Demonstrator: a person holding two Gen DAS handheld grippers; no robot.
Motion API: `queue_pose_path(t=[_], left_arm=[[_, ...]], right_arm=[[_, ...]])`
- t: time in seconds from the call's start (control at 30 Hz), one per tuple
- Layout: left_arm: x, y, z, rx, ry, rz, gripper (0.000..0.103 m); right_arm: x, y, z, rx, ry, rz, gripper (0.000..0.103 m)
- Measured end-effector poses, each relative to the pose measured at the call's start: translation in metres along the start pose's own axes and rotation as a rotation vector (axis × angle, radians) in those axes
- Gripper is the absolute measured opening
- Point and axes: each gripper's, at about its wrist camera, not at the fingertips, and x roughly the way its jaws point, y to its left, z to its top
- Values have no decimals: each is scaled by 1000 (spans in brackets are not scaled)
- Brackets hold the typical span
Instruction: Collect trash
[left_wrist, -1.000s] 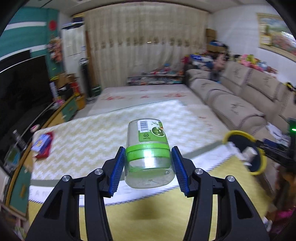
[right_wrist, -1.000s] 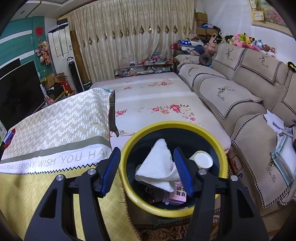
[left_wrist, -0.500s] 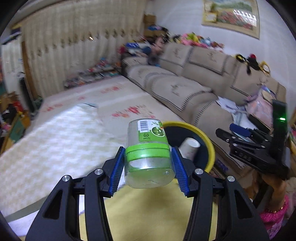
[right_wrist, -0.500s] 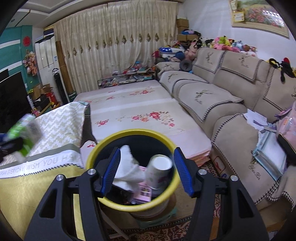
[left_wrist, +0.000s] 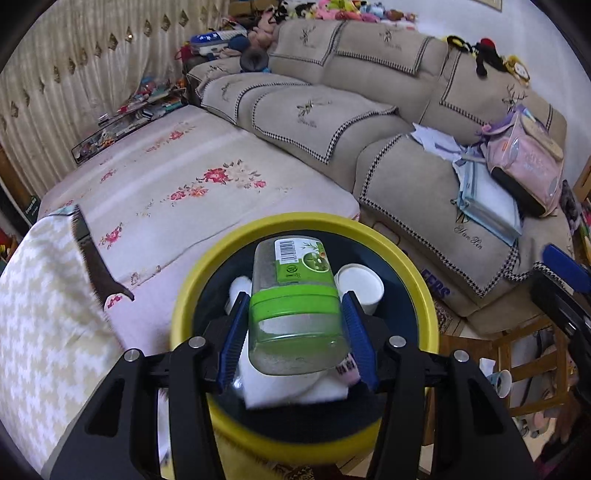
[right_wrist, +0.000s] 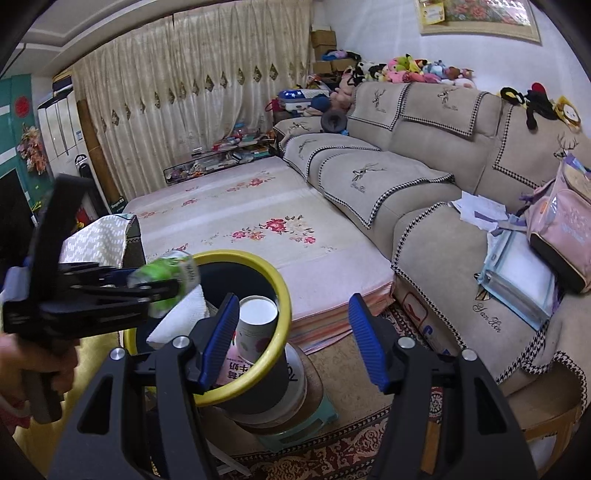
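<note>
Clear plastic bottle (left_wrist: 295, 310) with green label band is clamped between the blue pads (left_wrist: 232, 339) of the left gripper (left_wrist: 293, 339), pads closed on the band. Its long axis runs forward along the fingers, barcode end pointing away. Bottle hangs directly over the mouth of the yellow-rimmed bin (left_wrist: 417, 280), inside the rim line in the left wrist view; the right wrist view puts it above the near-left rim. Bin already holds a paper cup (left_wrist: 360, 286) and white tissue (left_wrist: 295, 391). Judgement: release step imminent; opening the jaws should drop it straight in. Right gripper (right_wrist: 291, 339) stands spread wide, holding nothing, beside the bin, so the left hand does the work.
</note>
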Motion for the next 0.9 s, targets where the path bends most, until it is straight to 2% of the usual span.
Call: queue_pose_path(t=[0.17,0.23,0.37,0.47,0.5,0.53,0.6,0.63,0.77,0.9], left_arm=[[37,-7,15,22,18,39,51],[48,-2,19,-1,42,43,61],[35,9,23,-41,-8,56,69],[-12,16,14,-67,-76,43,77],[-31,19,8,-75,-105,48,85],[-57,24,-2,-87,-149,58,92],[-98,34,-22,-111,-207,85,96],[-118,37,-34,-125,-237,111,98],[-201,61,-103,-213,-338,254,98],[-257,80,-170,-280,-352,418,98]], right_arm=[[-1,-3,1,4,0,-2,59],[-2,-3,0,3,-1,-2,59],[-9,1,0,-9,-9,7,59],[-13,10,-2,-28,-12,22,59],[-13,15,-2,-36,-10,32,59],[-14,19,-3,-43,-9,42,59],[-14,31,-4,-62,-6,71,59],[-15,39,-6,-76,-4,92,60],[-21,71,-12,-124,0,172,60],[-36,109,-19,-196,-8,269,61]])
